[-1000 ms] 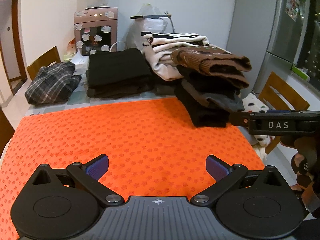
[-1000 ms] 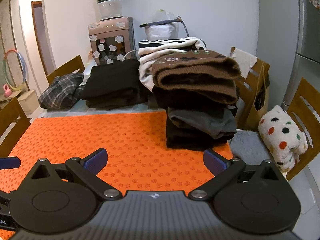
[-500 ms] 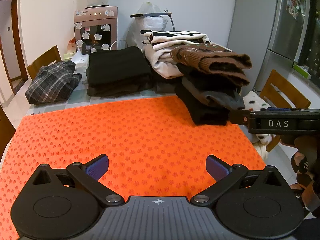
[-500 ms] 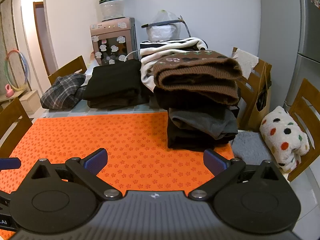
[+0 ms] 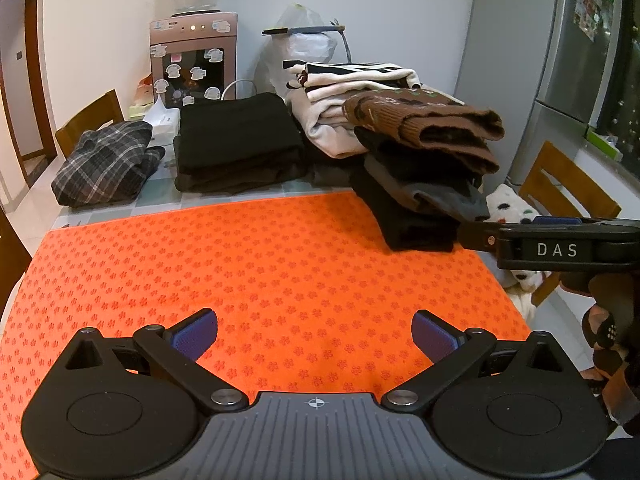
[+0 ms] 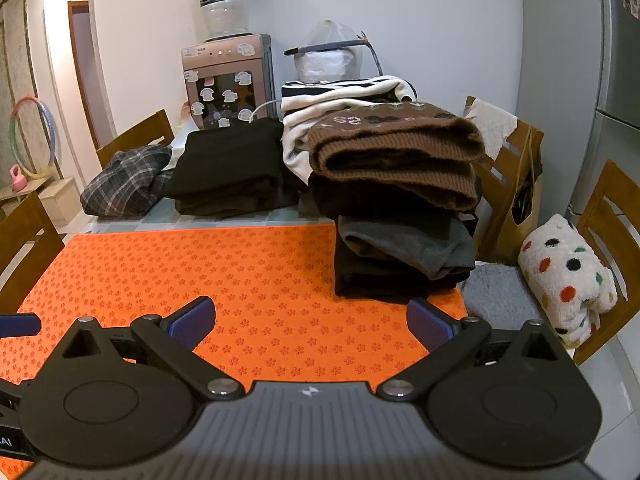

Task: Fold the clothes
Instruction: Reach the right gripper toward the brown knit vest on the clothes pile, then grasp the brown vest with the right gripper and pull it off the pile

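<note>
My left gripper [image 5: 314, 336] is open and empty above the bare orange mat [image 5: 260, 264]. My right gripper [image 6: 310, 322] is open and empty near the mat's [image 6: 224, 264] right side; its body shows in the left wrist view [image 5: 556, 248]. A stack of folded clothes topped by a brown knit sweater [image 5: 428, 128] [image 6: 392, 148] stands at the mat's far right corner. Behind it lie a folded black pile [image 5: 236, 144] [image 6: 232, 168], a striped cream pile [image 5: 352, 80] [image 6: 344, 92] and a crumpled plaid shirt [image 5: 104, 160] [image 6: 128, 184].
A water dispenser [image 5: 192, 64] [image 6: 228, 80] and a plastic bag [image 6: 328, 52] stand at the table's back. Wooden chairs [image 6: 28, 236] [image 5: 564, 188] flank the table. A spotted white plush bundle [image 6: 568, 276] lies on the right chair. A fridge [image 5: 576, 68] stands at right.
Both views have drifted back and up slightly, so the mat and stacks sit a little farther away. Both grippers stay open and empty.
</note>
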`<state>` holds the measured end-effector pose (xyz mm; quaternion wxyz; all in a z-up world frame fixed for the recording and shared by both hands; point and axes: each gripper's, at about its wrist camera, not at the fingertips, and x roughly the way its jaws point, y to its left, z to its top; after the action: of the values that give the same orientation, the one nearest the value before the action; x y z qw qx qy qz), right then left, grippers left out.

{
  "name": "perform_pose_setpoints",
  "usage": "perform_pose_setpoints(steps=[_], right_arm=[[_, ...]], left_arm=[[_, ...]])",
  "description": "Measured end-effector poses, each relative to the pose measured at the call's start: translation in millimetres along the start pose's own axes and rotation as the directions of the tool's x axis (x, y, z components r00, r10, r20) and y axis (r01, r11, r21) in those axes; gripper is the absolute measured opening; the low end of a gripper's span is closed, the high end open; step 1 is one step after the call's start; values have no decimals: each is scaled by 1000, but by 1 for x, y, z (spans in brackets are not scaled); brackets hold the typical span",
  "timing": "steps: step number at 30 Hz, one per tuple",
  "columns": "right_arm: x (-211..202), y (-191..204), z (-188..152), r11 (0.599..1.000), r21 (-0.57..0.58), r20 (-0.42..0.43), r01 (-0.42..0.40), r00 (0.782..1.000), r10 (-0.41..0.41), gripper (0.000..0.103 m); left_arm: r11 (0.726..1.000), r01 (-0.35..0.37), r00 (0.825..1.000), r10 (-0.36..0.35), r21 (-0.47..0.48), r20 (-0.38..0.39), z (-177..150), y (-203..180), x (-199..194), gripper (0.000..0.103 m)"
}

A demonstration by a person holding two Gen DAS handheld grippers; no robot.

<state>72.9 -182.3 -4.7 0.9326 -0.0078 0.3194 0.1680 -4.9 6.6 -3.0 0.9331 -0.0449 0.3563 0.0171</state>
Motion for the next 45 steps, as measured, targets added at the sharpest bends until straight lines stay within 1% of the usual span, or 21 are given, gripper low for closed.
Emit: perform_pose_setpoints(steps=[18, 23, 27, 30, 32, 35, 37, 42, 45], right_arm=[[7, -1, 0, 1000, 6, -19, 13, 1000, -13, 103], [10, -3, 2, 1000, 5, -19, 1, 1000, -1, 103], [15, -10, 9, 1000, 1, -2, -8, 1000, 8, 102], [22, -22, 22, 999, 30, 10, -22, 1000, 22, 102], [29, -32, 33, 998, 56, 18, -31, 999, 30, 100], [42, -51, 54, 995, 100, 36, -27, 999, 23, 98], [51, -65, 69, 992, 125, 49, -10, 999, 4, 98], [79, -109, 105, 978, 199, 72, 61, 994, -77, 96], [100, -138, 120, 966, 247, 59, 78, 994, -96, 89]], left_arm=[[1000, 12, 1000, -12, -14, -25, -1, 6, 7, 103], [1000, 8, 999, -8, -28, -32, -1, 8, 9, 103], [999, -3, 999, 1, -54, -42, -2, 12, 11, 103], [996, -26, 998, 21, -82, -51, -2, 18, 14, 103], [994, -42, 998, 36, -104, -59, -2, 23, 15, 103], [988, -72, 996, 63, -140, -70, -4, 30, 16, 103], [983, -91, 994, 79, -162, -76, -4, 34, 17, 103], [970, -132, 990, 117, -204, -83, -5, 43, 19, 103], [963, -150, 987, 134, -222, -88, -5, 46, 20, 103]])
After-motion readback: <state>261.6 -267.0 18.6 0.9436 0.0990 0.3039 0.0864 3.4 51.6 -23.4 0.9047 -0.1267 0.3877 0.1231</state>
